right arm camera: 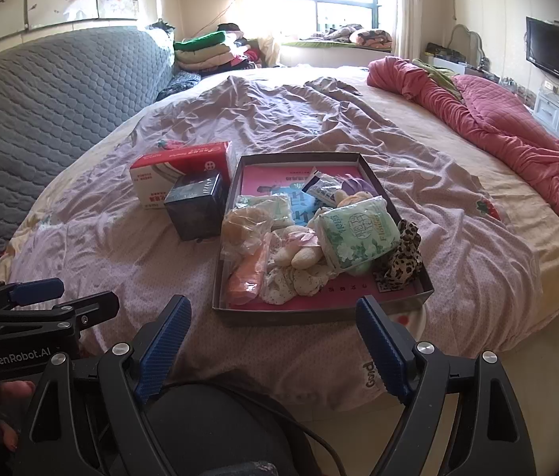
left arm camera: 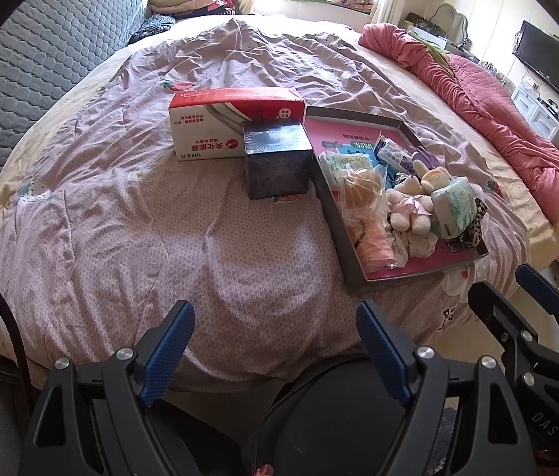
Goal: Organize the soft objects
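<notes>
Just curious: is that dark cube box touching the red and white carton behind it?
Cannot tell. In both wrist views the dark cube box overlaps the red and white carton, hiding any gap.

**Soft items: all piled in tray**

You've got a shallow pink-floored tray (right arm camera: 392, 194) on the bed. Inside it: green tissue pack (right arm camera: 355, 234) tilted on a cream plush toy (right arm camera: 303, 252), leopard-print cloth (right arm camera: 404, 260) at the right wall, bagged orange item (right arm camera: 245, 273) lying near-left.
</notes>
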The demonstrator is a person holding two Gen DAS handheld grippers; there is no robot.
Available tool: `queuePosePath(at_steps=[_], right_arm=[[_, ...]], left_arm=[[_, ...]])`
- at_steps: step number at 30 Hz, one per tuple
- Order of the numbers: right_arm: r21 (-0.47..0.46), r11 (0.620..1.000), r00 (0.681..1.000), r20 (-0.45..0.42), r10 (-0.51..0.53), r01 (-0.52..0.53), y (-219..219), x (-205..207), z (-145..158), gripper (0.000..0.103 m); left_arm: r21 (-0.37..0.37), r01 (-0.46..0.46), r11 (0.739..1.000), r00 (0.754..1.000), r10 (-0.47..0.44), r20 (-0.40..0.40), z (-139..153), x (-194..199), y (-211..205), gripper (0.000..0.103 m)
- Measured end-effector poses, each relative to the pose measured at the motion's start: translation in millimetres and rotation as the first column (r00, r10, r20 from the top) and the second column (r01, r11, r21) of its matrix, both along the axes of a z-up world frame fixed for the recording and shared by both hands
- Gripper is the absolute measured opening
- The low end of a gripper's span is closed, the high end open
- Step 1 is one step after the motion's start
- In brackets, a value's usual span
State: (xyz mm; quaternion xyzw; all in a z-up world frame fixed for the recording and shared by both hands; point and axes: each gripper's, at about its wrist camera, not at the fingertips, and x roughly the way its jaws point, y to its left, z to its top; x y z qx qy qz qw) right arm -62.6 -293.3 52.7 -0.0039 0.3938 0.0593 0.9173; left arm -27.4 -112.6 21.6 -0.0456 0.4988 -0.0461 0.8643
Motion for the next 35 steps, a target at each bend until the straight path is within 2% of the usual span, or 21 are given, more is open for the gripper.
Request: queuePosePath(at_steps=[35], right_arm=[[0.016, 1.0, 1.0, -0.001, -0.023, 0.023, -7.1, 4.9, -2.5, 0.086]], left_arm=[[0.003, 0.006, 1.0, 1.0, -0.006, -0.007, -7.1, 5.0, 1.5, 0.083]])
